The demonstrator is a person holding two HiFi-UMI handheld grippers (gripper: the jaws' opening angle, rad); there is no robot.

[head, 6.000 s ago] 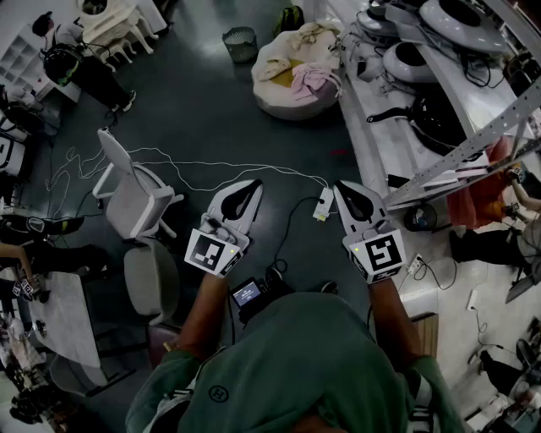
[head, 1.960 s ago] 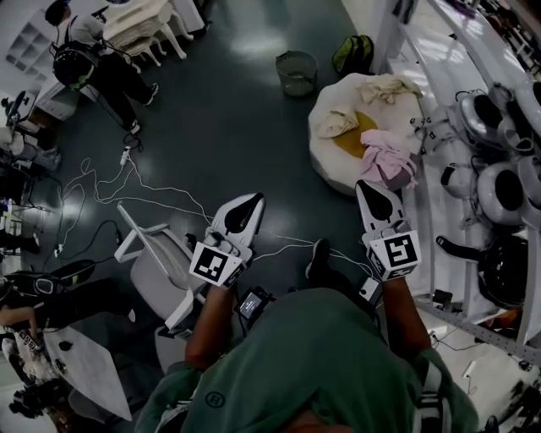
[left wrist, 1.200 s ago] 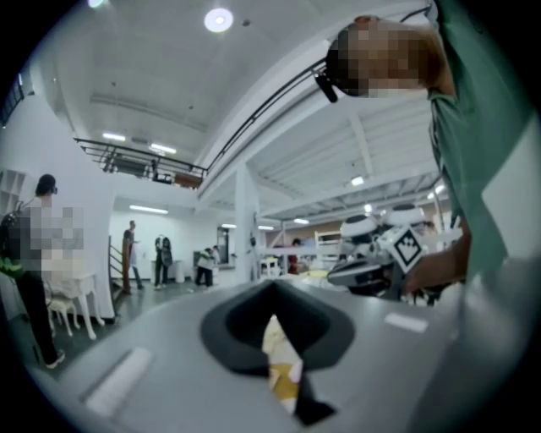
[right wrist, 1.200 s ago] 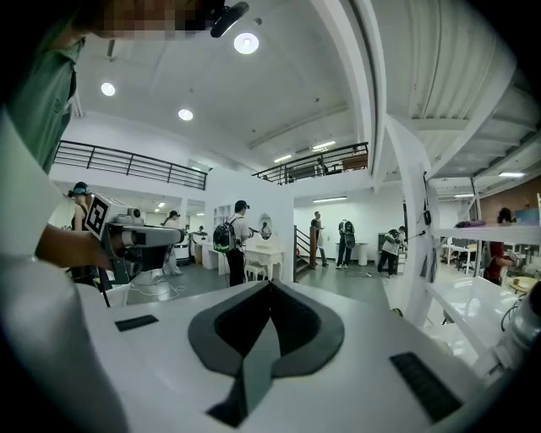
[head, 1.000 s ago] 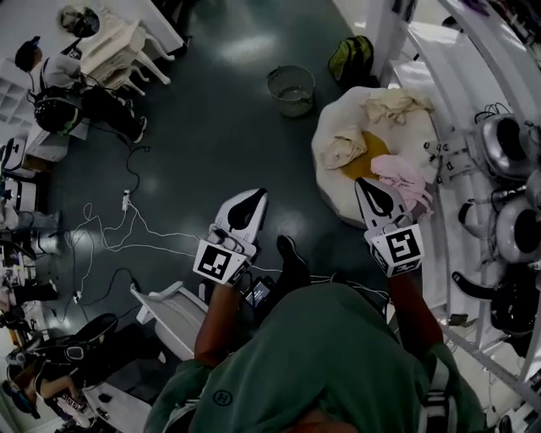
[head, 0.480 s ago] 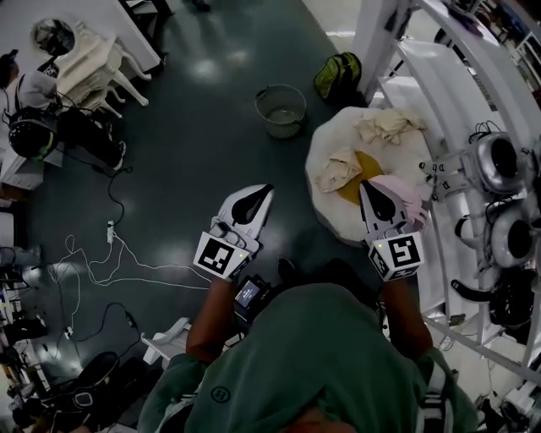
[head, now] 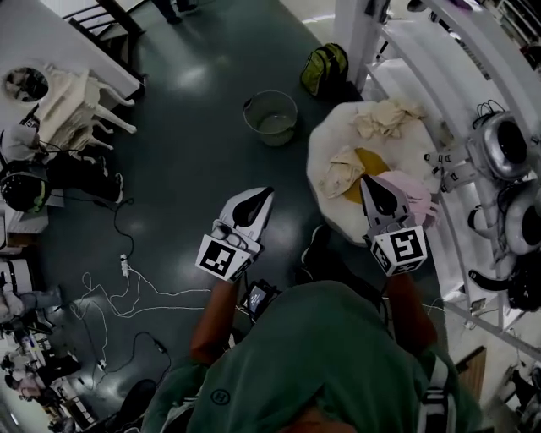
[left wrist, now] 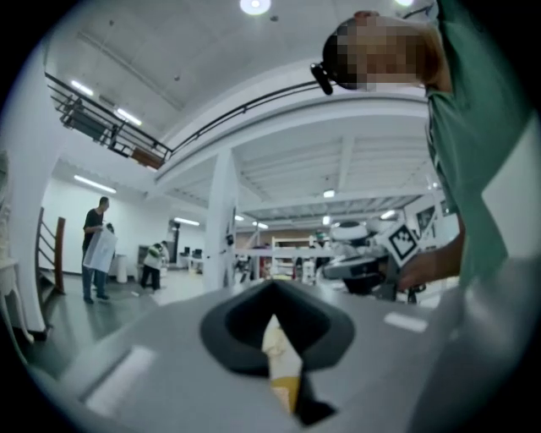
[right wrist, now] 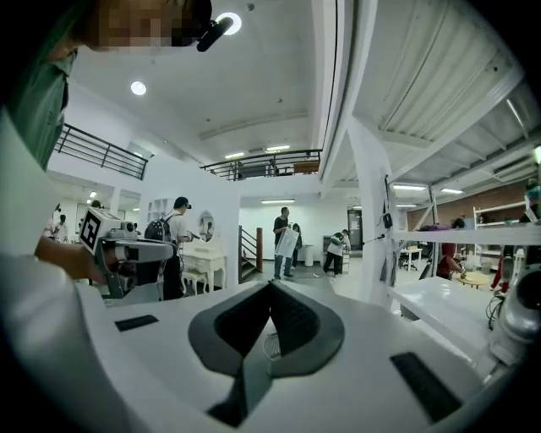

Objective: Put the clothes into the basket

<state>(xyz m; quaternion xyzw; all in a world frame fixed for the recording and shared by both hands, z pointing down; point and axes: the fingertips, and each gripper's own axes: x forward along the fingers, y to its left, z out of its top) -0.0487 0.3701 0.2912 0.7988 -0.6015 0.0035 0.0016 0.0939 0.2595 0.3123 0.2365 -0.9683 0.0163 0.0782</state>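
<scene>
In the head view a round grey basket point(head: 270, 117) stands on the dark floor. To its right is a white round cushion point(head: 325, 203) with clothes on it: two beige pieces point(head: 387, 117) point(head: 341, 166), a yellow one point(head: 372, 161) and a pink one point(head: 414, 190). My left gripper point(head: 264, 193) is shut and empty over the floor, below the basket. Shut and empty too, my right gripper point(head: 368, 180) has its tip over the cushion beside the yellow and pink clothes. Both point level in the gripper views, the left gripper point(left wrist: 272, 285) and the right gripper point(right wrist: 270, 286).
A green backpack point(head: 325, 66) lies beyond the cushion by a white column point(head: 355, 25). A long white bench point(head: 456, 84) with round machines runs along the right. White cables point(head: 127, 287) trail on the floor at the left. Several people stand far off.
The person has walked forward: the cushion with the clothes and the basket have come closer and lower in the head view. Both grippers stayed shut and held out ahead.
</scene>
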